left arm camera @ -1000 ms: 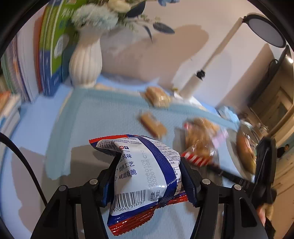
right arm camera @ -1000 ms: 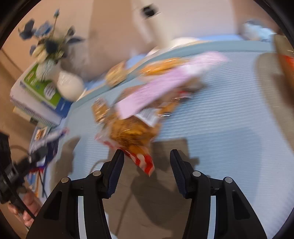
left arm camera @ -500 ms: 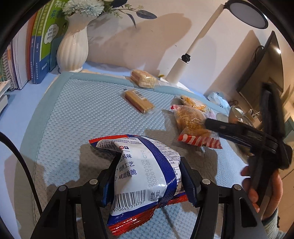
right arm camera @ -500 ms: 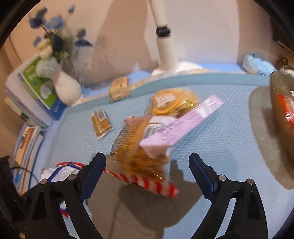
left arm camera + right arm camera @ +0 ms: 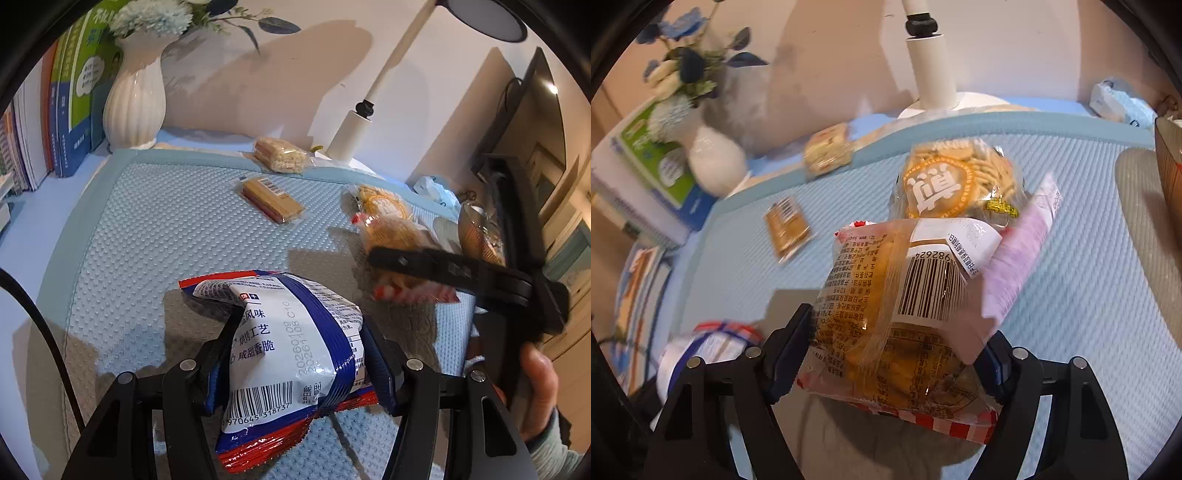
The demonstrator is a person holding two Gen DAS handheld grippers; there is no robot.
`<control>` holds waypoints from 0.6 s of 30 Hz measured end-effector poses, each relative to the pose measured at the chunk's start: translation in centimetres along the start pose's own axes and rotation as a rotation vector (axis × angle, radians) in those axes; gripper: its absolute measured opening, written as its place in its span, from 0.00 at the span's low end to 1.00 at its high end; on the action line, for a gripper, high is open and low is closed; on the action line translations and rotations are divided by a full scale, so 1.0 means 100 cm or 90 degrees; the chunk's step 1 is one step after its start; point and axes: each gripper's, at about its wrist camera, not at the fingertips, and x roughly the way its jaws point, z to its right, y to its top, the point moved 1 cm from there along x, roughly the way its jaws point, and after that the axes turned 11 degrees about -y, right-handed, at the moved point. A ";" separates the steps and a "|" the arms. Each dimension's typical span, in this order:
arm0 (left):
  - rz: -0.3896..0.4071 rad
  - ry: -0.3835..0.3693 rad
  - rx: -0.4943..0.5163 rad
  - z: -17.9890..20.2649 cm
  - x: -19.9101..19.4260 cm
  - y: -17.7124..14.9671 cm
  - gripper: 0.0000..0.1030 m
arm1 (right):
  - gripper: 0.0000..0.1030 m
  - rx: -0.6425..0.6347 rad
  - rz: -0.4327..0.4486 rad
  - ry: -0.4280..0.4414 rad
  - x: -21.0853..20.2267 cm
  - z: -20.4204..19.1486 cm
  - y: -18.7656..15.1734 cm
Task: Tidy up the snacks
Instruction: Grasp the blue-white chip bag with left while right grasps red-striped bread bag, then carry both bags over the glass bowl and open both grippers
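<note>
My left gripper (image 5: 299,328) is shut on a blue, white and red snack bag (image 5: 288,354), held just above the light blue mat (image 5: 147,229). My right gripper (image 5: 897,328) has its jaws closing around a clear bag of golden snacks with a red-and-white striped edge (image 5: 886,295); the pads stand at its two sides without squeezing it. A pink packet (image 5: 1019,258) and a round noodle snack (image 5: 956,184) lie against that bag. In the left wrist view one right finger (image 5: 424,262) crosses the clear bag (image 5: 391,232).
A wrapped wafer bar (image 5: 271,197) and a rice cracker pack (image 5: 280,155) lie farther back on the mat. A white vase (image 5: 135,99), upright books (image 5: 70,103) and a lamp base (image 5: 354,133) line the wall. A brown container (image 5: 1171,166) stands at the right edge. A hand (image 5: 535,387) holds the right gripper.
The right gripper opened wide, moved in over the clear snack bag, and its jaws have come partly back together around it. The left gripper kept its grip on the blue-and-white bag and sank slightly.
</note>
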 end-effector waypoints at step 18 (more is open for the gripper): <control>-0.024 -0.033 0.071 0.062 -0.005 -0.005 0.59 | 0.74 0.011 -0.024 0.115 -0.083 0.073 -0.092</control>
